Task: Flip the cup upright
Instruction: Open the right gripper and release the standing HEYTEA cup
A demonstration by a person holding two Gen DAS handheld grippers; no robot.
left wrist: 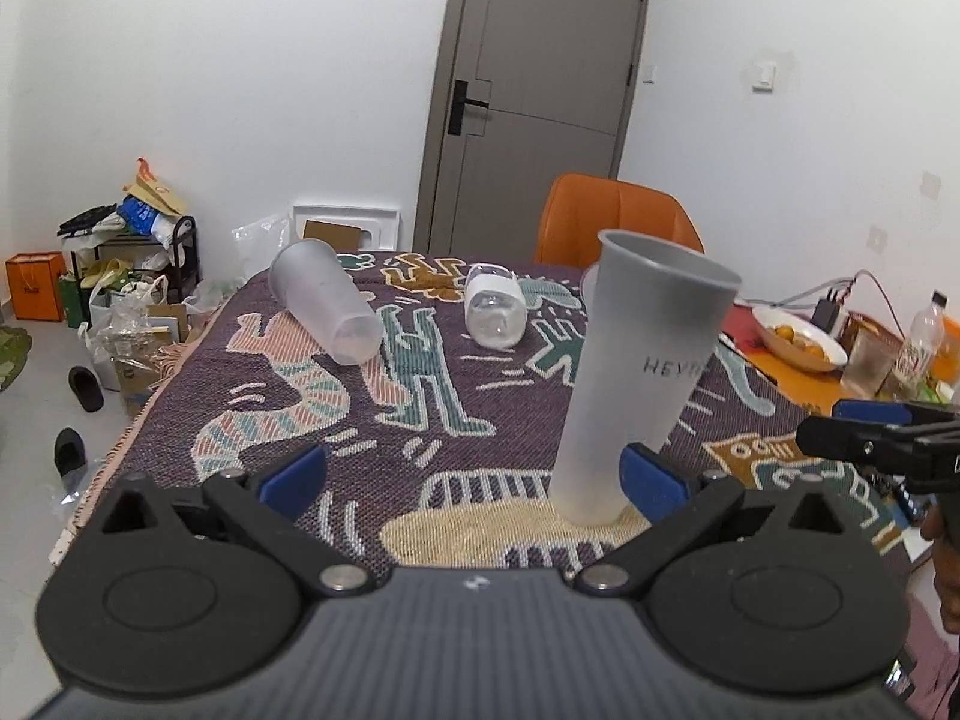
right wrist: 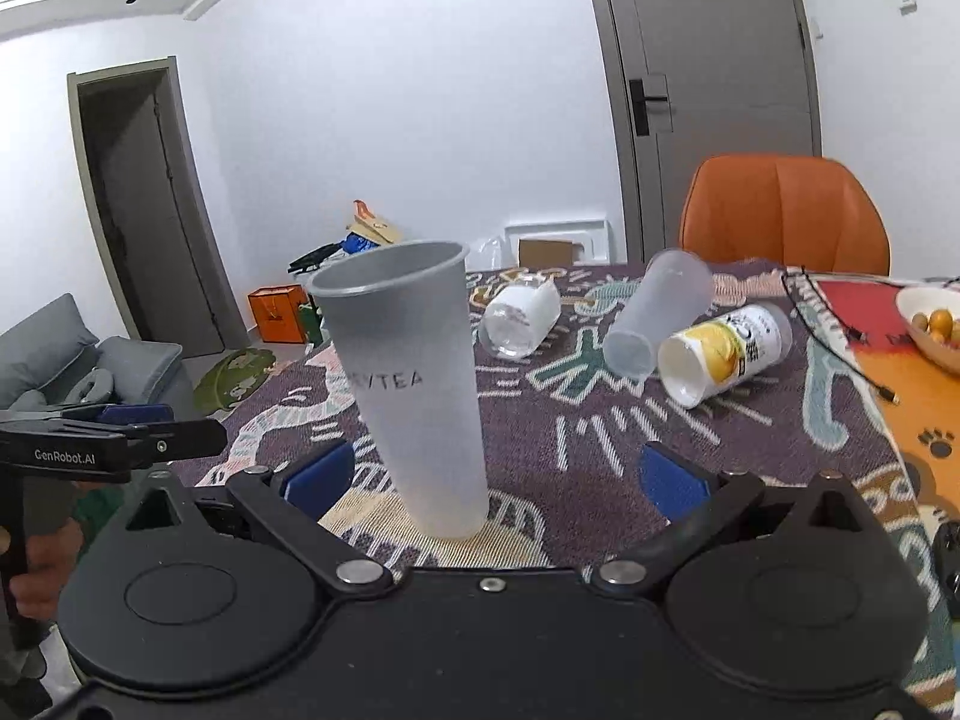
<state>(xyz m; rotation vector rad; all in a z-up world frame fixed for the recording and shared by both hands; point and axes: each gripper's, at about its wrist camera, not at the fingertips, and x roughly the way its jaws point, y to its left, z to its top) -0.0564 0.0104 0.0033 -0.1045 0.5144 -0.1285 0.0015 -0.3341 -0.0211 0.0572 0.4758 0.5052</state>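
Note:
A tall frosted HEYTEA cup (left wrist: 636,384) stands upright on the patterned cloth, mouth up; it also shows in the right wrist view (right wrist: 414,384). My left gripper (left wrist: 474,474) is open, its right pad close beside the cup's base. My right gripper (right wrist: 498,474) is open, the cup standing just inside its left pad, untouched. A second frosted cup (left wrist: 324,309) lies on its side further back; it also shows in the right wrist view (right wrist: 654,312). A small clear cup with a white sleeve (left wrist: 495,312) lies on its side too (right wrist: 519,321).
A yellow-labelled cup (right wrist: 726,354) lies on its side beside the frosted one. An orange chair (left wrist: 618,219) stands behind the table. A bowl of fruit (left wrist: 798,339), a glass and a bottle sit at the right. Clutter covers the floor at left.

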